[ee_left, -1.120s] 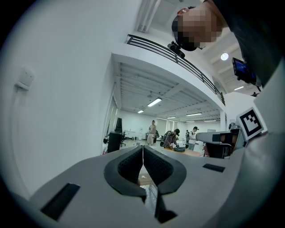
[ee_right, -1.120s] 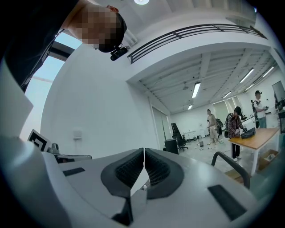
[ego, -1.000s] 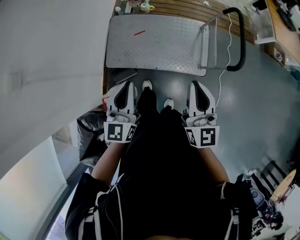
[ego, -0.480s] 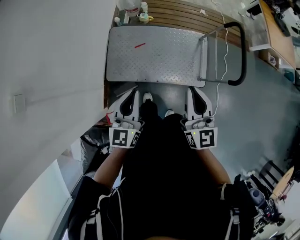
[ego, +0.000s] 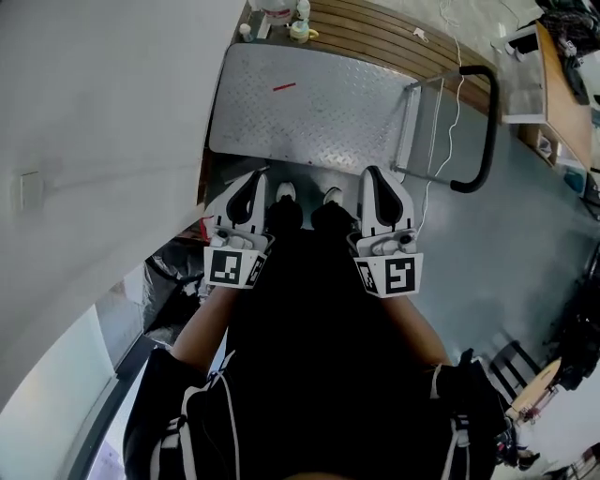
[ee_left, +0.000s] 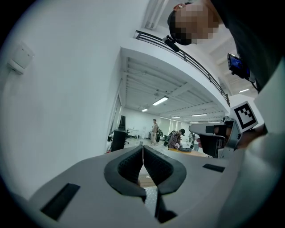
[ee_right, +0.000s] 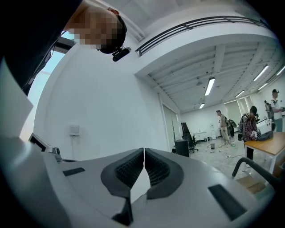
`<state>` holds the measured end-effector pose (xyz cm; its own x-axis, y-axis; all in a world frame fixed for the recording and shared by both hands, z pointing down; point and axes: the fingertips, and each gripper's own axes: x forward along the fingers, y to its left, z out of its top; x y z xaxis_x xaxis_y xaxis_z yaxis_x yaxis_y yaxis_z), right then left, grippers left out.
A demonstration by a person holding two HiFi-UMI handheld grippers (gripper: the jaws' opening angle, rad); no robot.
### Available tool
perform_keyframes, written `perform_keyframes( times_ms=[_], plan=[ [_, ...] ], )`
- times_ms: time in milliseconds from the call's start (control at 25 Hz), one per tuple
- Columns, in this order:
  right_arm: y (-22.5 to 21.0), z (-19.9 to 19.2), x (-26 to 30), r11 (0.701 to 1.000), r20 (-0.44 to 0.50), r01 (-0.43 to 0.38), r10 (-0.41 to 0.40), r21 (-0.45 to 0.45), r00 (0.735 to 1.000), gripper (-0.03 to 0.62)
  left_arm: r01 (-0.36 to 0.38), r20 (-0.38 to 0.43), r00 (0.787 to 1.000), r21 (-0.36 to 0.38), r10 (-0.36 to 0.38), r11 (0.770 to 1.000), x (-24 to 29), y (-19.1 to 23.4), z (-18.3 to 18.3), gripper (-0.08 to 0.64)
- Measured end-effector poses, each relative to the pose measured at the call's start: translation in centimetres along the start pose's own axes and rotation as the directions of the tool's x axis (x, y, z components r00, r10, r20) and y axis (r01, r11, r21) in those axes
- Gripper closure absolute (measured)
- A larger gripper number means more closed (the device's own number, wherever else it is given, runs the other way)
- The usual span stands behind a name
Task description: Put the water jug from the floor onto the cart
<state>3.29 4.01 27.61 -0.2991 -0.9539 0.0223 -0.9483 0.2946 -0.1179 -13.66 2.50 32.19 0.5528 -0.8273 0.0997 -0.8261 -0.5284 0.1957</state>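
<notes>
The left gripper (ee_left: 142, 150) has its 2 black ribbed pads pressed together with nothing between them. The right gripper (ee_right: 144, 152) is the same, jaws fully closed and empty. In the head view both are held out level, the left gripper (ego: 254, 178) and right gripper (ego: 372, 174) on either side of the person's black trousers. Their tips are just short of the near edge of the cart (ego: 309, 108).

Each gripper's marker cube (ego: 231, 268) carries only a black-and-white square pattern. On the cart's diamond-plate deck the one mark is a short red stroke (ego: 284, 86) near the far left corner. The black handle (ego: 488, 122) rises at the cart's right end, with a white cable (ego: 451, 89) hanging past it.

The water jug (ego: 277, 7) appears to be the pale rounded shape cut off by the picture's top edge. It lies beyond the cart's far left corner on the wooden slats, beside a small yellowish cup (ego: 300, 31).

Against 1 second ago, both grippers are closer to the cart and remain shut. The 2 white shoe toes (ego: 286, 191) are now side by side at the near edge, where one was ahead of the other before.
</notes>
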Motion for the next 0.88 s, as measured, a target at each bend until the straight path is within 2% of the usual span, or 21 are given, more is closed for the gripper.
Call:
perform_keyframes(
  times_ms=[360, 440, 560, 640, 760, 840, 880],
  plan=[
    [1.3, 0.1, 2.1, 0.986, -0.007, -0.168, 0.168, 0.007, 0.986, 0.573, -0.095, -0.066, 0.994, -0.037, 0.092, 0.995, 0.2, 1.1, -2.7, 0.541],
    [2.1, 0.3, 2.5, 0.98, 0.003, -0.201, 0.201, -0.001, 0.98, 0.573, -0.117, -0.099, 0.988, -0.023, 0.114, 0.993, -0.5, 1.9, -3.9, 0.54],
    [3.1, 0.6, 3.2, 0.971, 0.006, -0.232, 0.233, -0.06, 0.972, 0.574, -0.159, -0.145, 0.977, 0.013, 0.159, 0.987, -1.9, 4.2, -6.9, 0.54],
    [3.8, 0.6, 3.5, 0.966, 0.002, -0.248, 0.248, -0.07, 0.969, 0.573, -0.178, -0.209, 0.961, 0.034, 0.181, 0.983, -2.8, 5.7, -10.6, 0.54],
    [4.9, 0.5, 4.0, 0.961, -0.007, -0.268, 0.268, -0.068, 0.963, 0.573, -0.203, -0.34, 0.919, 0.029, 0.201, 0.979, -4.6, 7.8, -16.4, 0.54],
    [5.5, 0.3, 4.2, 0.958, -0.013, -0.277, 0.277, -0.074, 0.961, 0.574, -0.266, -0.402, 0.886, -0.026, 0.233, 0.964, -6.1, 9.5, -19.0, 0.54],
    [5.6, 0.1, 4.3, 0.957, -0.018, -0.279, 0.278, -0.075, 0.96, 0.573, -0.312, -0.424, 0.869, -0.066, 0.256, 0.948, -6.8, 10.5, -20.1, 0.54]
  ],
)
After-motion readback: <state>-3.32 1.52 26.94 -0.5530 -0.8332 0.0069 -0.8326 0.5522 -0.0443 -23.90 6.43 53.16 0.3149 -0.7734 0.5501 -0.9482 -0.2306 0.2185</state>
